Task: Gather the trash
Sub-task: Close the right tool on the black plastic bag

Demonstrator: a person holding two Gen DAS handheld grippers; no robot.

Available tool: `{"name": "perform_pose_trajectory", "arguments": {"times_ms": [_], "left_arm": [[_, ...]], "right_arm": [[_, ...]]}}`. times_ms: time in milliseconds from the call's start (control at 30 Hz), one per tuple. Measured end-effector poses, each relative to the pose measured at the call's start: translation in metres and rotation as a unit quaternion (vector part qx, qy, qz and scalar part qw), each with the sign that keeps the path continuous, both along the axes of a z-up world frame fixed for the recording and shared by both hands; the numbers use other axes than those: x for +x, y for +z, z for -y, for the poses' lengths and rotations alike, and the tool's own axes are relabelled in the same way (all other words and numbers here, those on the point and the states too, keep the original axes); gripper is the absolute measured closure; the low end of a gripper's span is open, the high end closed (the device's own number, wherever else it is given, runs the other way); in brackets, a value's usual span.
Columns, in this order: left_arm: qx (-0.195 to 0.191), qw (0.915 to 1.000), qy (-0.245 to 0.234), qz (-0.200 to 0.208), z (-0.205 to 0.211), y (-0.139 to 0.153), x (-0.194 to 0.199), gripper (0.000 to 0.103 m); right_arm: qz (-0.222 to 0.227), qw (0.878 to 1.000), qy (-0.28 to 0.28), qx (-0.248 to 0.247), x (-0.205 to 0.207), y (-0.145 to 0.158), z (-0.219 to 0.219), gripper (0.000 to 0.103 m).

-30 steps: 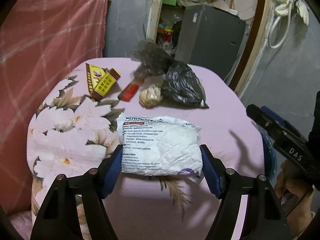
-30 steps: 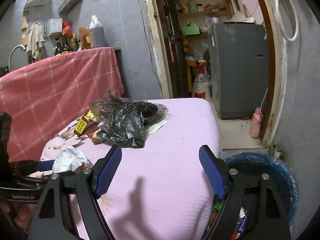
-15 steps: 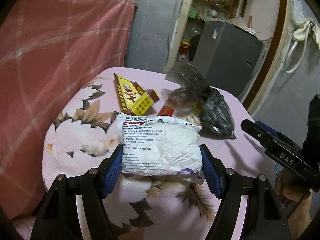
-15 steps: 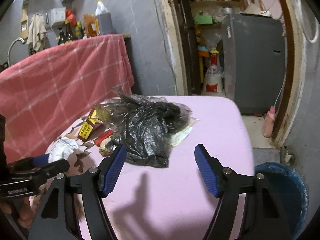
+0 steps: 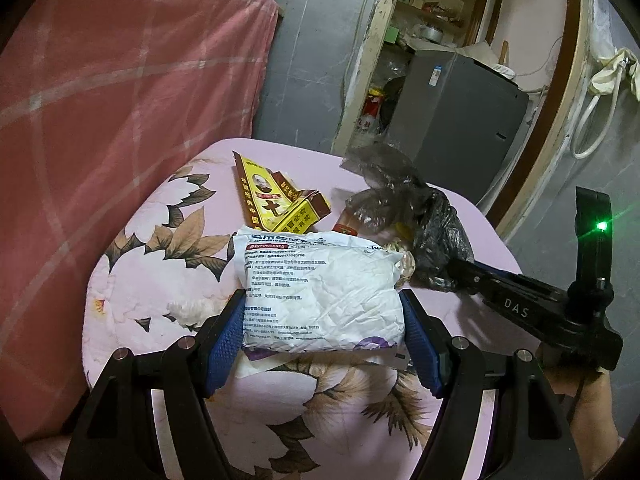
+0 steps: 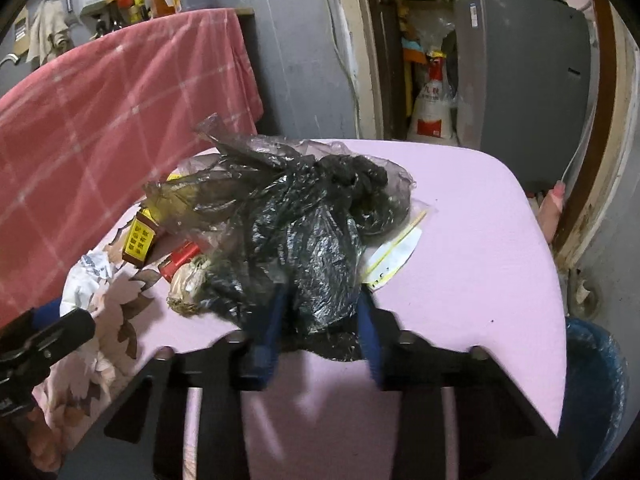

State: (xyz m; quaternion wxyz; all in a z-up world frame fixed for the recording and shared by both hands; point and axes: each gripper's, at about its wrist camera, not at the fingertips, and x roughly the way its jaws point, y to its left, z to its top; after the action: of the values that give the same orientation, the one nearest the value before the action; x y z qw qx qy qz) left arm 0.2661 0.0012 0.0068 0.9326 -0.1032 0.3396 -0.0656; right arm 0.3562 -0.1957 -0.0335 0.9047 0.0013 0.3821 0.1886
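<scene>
Left wrist view: the left gripper (image 5: 322, 320) holds a crumpled white printed plastic packet (image 5: 320, 292) across its width, jaws clamped on its two sides, above the pink flower-print table (image 5: 160, 280). At 12 o'clock of the packet lies a torn yellow-and-brown cardboard box (image 5: 276, 204); at 2 o'clock, a crinkled black plastic bag (image 5: 432, 236).

Right wrist view: the right gripper (image 6: 322, 320), blurred, has its jaws closing, with the near lobe of the black bag (image 6: 304, 232) between them. Only this view shows the blue-lined round waste bin (image 6: 592, 392) at 4 o'clock, off the table's right edge, and a white zip pouch with a yellow strip (image 6: 394, 256) under the bag. The table's right half is bare pink cloth up to its rounded edge.
</scene>
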Motion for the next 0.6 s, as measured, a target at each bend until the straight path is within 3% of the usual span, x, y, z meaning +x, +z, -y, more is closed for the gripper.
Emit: {"name": "perform_pose_trajectory", "arguments": {"times_ms": [133, 600], "left_arm": [[-0.002, 1.0, -0.005, 0.006, 0.0, 0.0, -0.001, 0.035], [-0.01, 0.9986, -0.041, 0.032, 0.041, 0.012, -0.012, 0.035]], "right_arm": [[0.016, 1.0, 0.002, 0.006, -0.01, 0.005, 0.002, 0.096], [0.185, 0.981, -0.049, -0.028, -0.069, 0.054, 0.039, 0.099]]}}
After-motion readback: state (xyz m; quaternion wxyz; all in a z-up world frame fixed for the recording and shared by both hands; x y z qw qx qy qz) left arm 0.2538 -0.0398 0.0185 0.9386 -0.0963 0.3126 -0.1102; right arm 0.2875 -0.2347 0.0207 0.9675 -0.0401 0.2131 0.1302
